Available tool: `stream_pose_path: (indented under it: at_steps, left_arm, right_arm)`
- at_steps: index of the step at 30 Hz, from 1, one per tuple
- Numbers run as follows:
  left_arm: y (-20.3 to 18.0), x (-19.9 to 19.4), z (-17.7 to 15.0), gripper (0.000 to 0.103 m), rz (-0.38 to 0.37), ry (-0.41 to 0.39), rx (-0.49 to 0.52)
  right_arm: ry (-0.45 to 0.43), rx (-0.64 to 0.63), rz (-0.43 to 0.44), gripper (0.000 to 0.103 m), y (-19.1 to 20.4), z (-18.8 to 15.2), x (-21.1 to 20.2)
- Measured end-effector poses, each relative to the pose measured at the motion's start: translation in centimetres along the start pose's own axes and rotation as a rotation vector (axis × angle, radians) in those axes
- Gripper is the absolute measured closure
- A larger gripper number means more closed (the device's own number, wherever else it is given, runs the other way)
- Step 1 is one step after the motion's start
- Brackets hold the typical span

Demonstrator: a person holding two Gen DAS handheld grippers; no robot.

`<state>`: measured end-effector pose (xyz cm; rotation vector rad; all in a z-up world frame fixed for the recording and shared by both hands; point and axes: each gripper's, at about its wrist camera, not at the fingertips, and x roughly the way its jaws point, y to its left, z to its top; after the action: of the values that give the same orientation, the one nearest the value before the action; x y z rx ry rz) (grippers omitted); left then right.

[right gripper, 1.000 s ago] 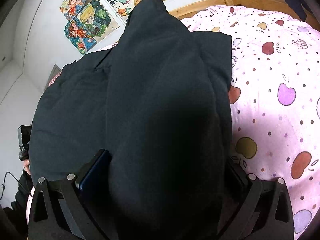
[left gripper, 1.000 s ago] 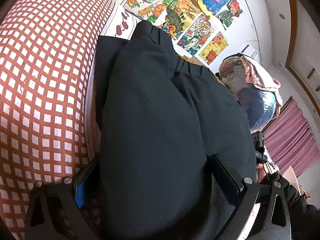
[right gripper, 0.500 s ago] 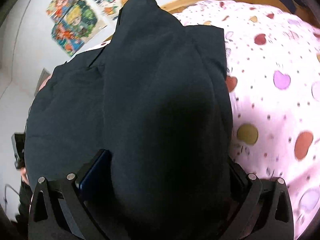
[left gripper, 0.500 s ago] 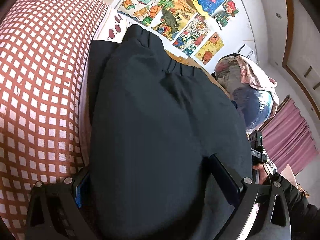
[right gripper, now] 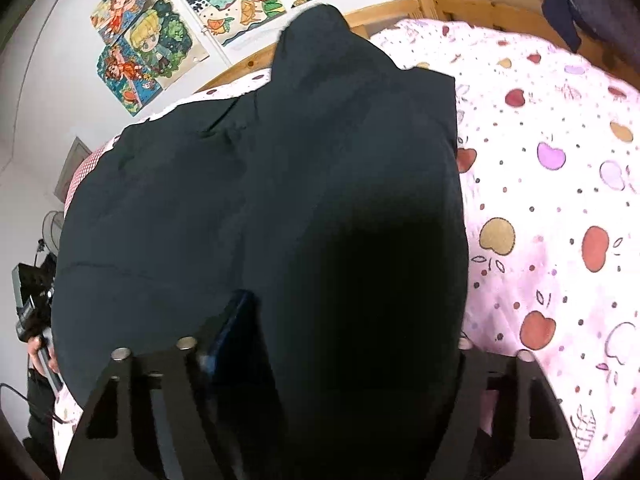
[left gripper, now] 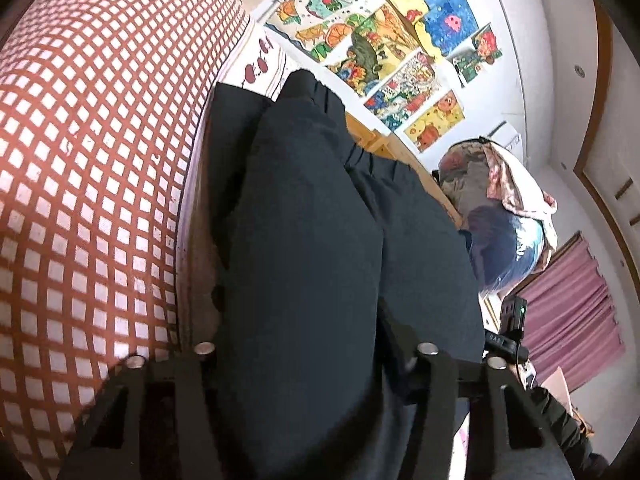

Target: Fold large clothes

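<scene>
The dark garment (right gripper: pixel 320 200) heaped on the bed fills the middle, with bare apple-print sheet (right gripper: pixel 560 220) open to its right and a checked cushion (left gripper: pixel 88 160) crowding its left.

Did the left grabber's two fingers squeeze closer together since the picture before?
Yes. The left gripper has narrowed: its fingers stood wide of the black garment bundle earlier, and now close in against it.

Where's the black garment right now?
The black garment lies on the fruit-print bedsheet, filling both wrist views, running toward the wooden headboard.
</scene>
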<state>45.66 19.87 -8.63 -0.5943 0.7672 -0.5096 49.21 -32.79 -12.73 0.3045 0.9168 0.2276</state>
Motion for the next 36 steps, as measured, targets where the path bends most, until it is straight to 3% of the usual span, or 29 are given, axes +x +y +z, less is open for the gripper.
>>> stream_pose_path:
  at_steps: [7, 10, 17, 25, 36]
  left_arm:
    - [-3.4, -1.6, 0.0, 0.077, 0.043, -0.050, 0.029]
    - [-5.1, -2.4, 0.0, 0.080, 0.045, -0.074, 0.034]
    - [-8.6, -4.9, 0.0, 0.082, 0.121, -0.122, 0.035]
    - [-10.8, -9.0, -0.5, 0.083, 0.154, -0.150, 0.050]
    - [-13.0, -12.5, -3.6, 0.084, 0.209, -0.132, 0.070]
  right_arm:
    - [-0.036, -0.011, -0.015, 0.079, 2.3, 0.9, -2.0]
    - [-0.073, 0.002, -0.003, 0.084, 2.8, 1.2, -3.4]
    - [-0.151, -0.014, 0.031, 0.087, 4.1, 2.1, -7.6]
    - [-0.195, -0.056, 0.064, 0.087, 5.6, 3.1, -12.5]
    - [-0.208, -0.079, 0.101, 0.087, 5.2, -1.6, -17.0]
